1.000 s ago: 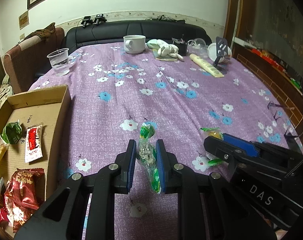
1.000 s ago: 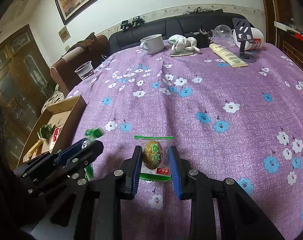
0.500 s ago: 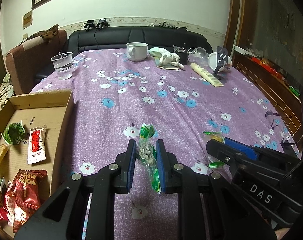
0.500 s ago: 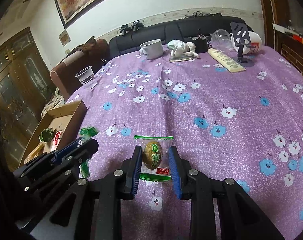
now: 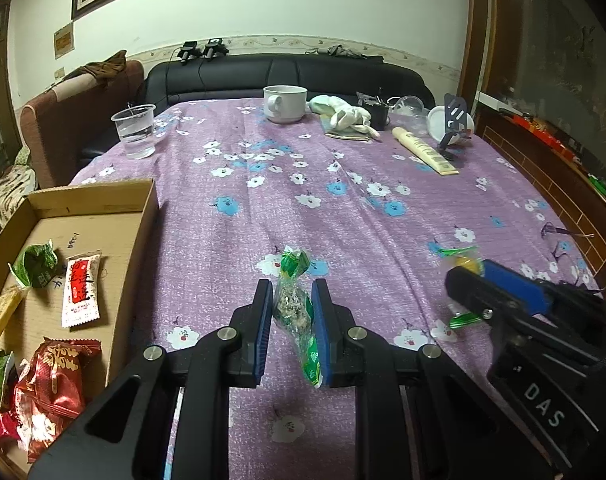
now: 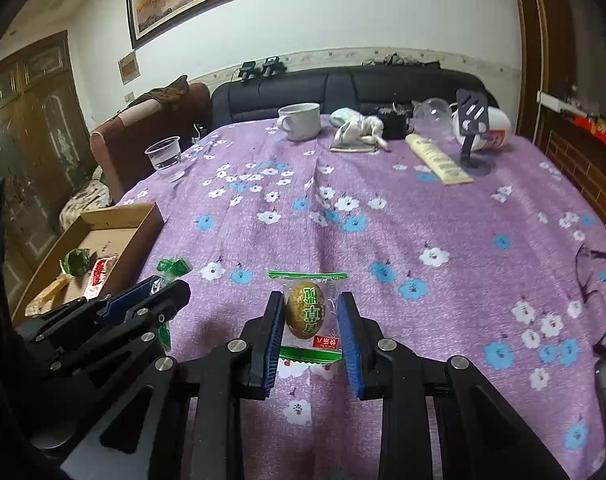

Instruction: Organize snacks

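Left wrist view: left gripper (image 5: 292,312) clamps green-wrapped snack (image 5: 293,308), frame centre. Right gripper (image 6: 311,320) clamps egg-shaped snack (image 6: 305,312). Cardboard box (image 5: 135,240) at left; carry over wall before release.

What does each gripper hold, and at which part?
Left gripper: green-wrapped snack, held at its middle. Right gripper: packaged brown egg, held by its sides.
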`<control>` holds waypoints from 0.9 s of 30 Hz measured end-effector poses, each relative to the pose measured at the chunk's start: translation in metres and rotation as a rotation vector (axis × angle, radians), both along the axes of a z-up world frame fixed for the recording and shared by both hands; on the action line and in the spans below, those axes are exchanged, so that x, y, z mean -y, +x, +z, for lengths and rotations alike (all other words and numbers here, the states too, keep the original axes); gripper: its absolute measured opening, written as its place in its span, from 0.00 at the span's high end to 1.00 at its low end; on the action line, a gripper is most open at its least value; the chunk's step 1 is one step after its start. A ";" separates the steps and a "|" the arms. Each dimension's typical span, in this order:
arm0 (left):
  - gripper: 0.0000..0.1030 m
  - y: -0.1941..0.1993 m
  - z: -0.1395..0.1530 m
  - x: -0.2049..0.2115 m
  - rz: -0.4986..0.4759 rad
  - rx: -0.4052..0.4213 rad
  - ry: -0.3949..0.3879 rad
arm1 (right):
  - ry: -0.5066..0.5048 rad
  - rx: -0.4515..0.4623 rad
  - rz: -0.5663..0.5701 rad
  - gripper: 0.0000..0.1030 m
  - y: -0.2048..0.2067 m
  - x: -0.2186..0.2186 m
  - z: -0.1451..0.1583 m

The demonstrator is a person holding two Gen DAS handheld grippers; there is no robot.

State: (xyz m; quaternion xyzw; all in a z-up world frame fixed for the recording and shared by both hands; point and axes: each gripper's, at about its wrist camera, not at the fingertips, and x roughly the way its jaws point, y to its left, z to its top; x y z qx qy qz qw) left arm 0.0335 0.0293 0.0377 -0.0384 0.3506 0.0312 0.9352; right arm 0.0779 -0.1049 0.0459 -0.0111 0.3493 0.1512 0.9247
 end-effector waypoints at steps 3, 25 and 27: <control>0.83 -0.001 0.000 0.003 0.007 0.015 0.030 | -0.023 0.028 -0.007 0.73 -0.005 -0.001 0.004; 0.83 -0.019 0.020 -0.001 0.060 0.054 0.072 | -0.089 0.144 -0.029 0.73 -0.024 -0.005 0.020; 0.83 -0.021 0.022 -0.002 0.064 0.059 0.070 | -0.094 0.150 -0.030 0.73 -0.026 -0.006 0.020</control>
